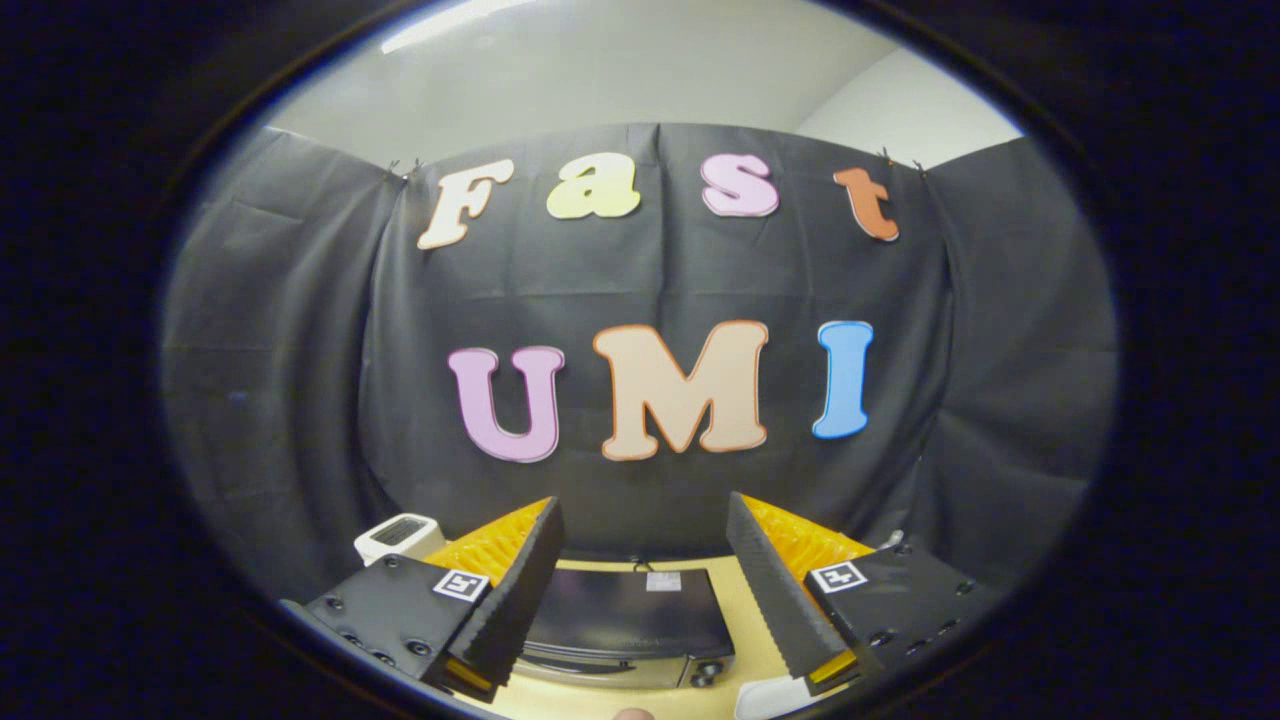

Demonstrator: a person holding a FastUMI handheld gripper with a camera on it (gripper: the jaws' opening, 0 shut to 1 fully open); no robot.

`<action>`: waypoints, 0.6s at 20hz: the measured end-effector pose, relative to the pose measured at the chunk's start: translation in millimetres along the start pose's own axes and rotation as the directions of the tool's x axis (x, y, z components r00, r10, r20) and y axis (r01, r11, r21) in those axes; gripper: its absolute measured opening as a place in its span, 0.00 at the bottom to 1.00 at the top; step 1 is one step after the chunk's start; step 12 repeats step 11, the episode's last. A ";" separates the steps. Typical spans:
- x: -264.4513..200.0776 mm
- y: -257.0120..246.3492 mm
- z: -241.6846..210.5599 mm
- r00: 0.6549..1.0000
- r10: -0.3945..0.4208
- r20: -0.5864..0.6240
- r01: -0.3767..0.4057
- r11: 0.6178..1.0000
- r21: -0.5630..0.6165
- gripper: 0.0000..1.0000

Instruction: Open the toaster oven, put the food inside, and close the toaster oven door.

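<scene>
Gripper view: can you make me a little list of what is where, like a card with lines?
oven: dark toaster oven on the tan table, seen from above, below and between the two fingers
oven door: cannot tell if open or shut from this angle
gripper: jaws open, holding nothing, raised above the oven
white box: small white thing with a vent, beside one finger
white item: a bit of something white at the table's near edge
food: cannot tell which thing it is
behind: black cloth wall
</scene>
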State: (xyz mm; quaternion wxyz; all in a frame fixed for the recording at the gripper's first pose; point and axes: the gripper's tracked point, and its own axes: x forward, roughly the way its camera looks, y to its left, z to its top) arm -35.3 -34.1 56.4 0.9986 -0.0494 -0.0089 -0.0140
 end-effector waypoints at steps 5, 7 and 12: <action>-5.5 0.8 35.3 1.000 -0.015 0.021 0.015 1.000 -0.022 1.00; -6.6 0.6 40.1 1.000 -0.008 0.027 0.008 1.000 -0.014 1.00; -8.8 -11.2 38.9 0.999 -0.026 0.032 0.026 1.000 0.010 1.00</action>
